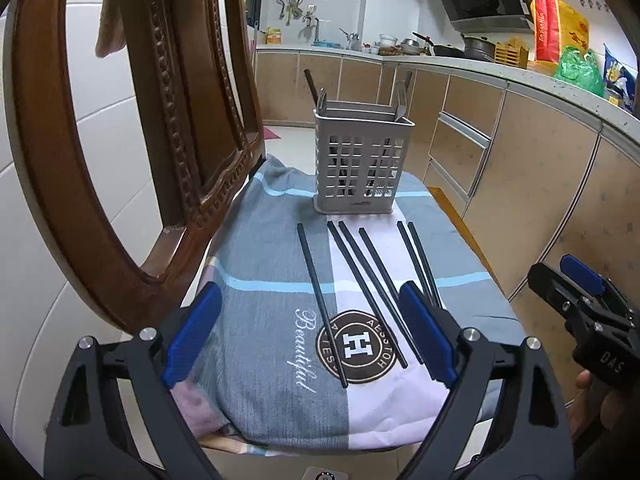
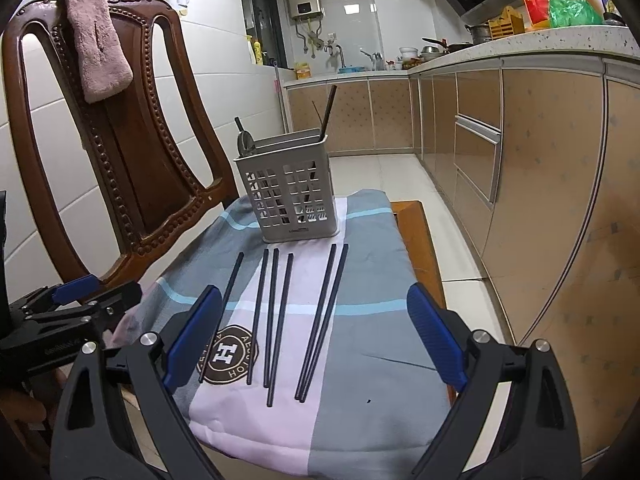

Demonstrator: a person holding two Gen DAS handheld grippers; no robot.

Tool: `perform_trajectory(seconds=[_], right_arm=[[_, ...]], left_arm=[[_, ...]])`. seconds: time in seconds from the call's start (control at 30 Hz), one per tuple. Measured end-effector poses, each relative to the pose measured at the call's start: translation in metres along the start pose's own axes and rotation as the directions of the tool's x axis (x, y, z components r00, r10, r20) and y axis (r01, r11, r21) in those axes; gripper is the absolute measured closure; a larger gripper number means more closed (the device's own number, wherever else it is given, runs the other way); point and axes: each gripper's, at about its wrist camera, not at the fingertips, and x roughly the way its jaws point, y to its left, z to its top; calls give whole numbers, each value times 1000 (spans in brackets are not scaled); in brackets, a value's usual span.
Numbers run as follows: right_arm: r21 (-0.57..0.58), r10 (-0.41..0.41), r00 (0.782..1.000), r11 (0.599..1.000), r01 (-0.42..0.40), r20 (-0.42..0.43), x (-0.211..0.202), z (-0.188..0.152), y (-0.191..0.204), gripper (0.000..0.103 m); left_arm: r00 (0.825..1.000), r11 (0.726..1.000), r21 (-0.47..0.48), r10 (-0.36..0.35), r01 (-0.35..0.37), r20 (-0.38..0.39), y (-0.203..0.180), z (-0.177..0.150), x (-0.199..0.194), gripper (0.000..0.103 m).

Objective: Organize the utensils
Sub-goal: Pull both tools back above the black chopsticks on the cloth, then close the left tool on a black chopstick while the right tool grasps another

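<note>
my left gripper [image 1: 310, 336] hung released at lower frame, level over the chopsticks [image 2: 280, 320]; my right gripper [image 2: 314, 336] likewise gaped, holding nothing, below the caddy [image 2: 288, 188].

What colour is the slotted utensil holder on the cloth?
Light grey: the slotted plastic utensil holder shows best in the right wrist view.

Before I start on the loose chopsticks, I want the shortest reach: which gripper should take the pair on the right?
Probably the right gripper: it hangs open with that chopstick pair between its fingers. The left gripper, also open, frames the single chopstick farther left.
</note>
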Motion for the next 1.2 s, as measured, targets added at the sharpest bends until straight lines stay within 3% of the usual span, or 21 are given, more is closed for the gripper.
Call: perform_trajectory(seconds=[0.53, 0.73, 0.9, 1.0, 1.1, 1.2], right_arm=[[-4, -7, 1000, 1000, 7, -12, 3, 1, -2, 12], [4, -34, 999, 999, 34, -30, 12, 5, -6, 18], [15, -66, 993, 998, 68, -93, 47, 20, -12, 32], [32, -62, 987, 997, 68, -147, 79, 32, -18, 41], [53, -73, 981, 995, 84, -180, 111, 41, -25, 41], [53, -89, 973, 993, 102, -211, 139, 46, -29, 42]], left_arm=[[999, 1000, -4, -6, 5, -51, -3, 0, 15, 14], [996, 1000, -24, 4, -6, -84, -3, 7, 32, 14], [994, 999, 15, 34, -32, -99, -9, 30, 61, 14], [990, 1000, -8, 24, -25, -142, -7, 46, 87, 22], [983, 999, 5, 35, -34, -183, -9, 61, 120, 30], [965, 999, 6, 46, -46, -258, -6, 67, 159, 38]])
